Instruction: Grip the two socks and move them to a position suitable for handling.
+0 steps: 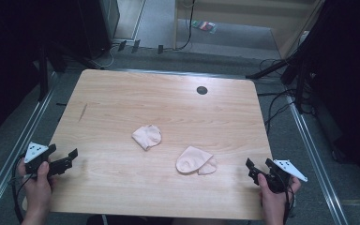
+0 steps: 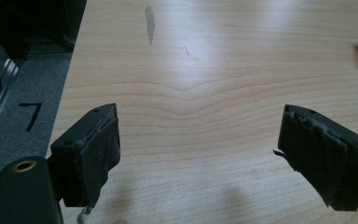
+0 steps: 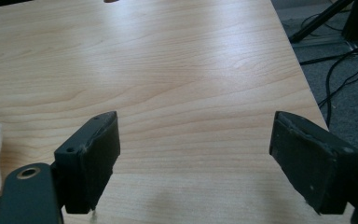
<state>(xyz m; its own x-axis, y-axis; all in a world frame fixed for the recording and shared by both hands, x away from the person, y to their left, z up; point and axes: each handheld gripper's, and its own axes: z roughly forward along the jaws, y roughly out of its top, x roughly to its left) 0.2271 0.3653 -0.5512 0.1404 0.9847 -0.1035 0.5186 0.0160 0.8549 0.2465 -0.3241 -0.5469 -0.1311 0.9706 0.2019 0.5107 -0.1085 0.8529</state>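
Pink socks (image 1: 146,136) and (image 1: 195,161) lie untouched mid-table (image 1: 122,101); our left gripper (image 1: 66,158) and right gripper (image 1: 255,168) gape empty, so everything remains.

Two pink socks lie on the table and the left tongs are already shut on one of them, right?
Not quite. Two pink socks, the left sock and the right sock, do lie on the table, but the left tongs stand open over bare wood with nothing between the jaws, as the left gripper view shows.
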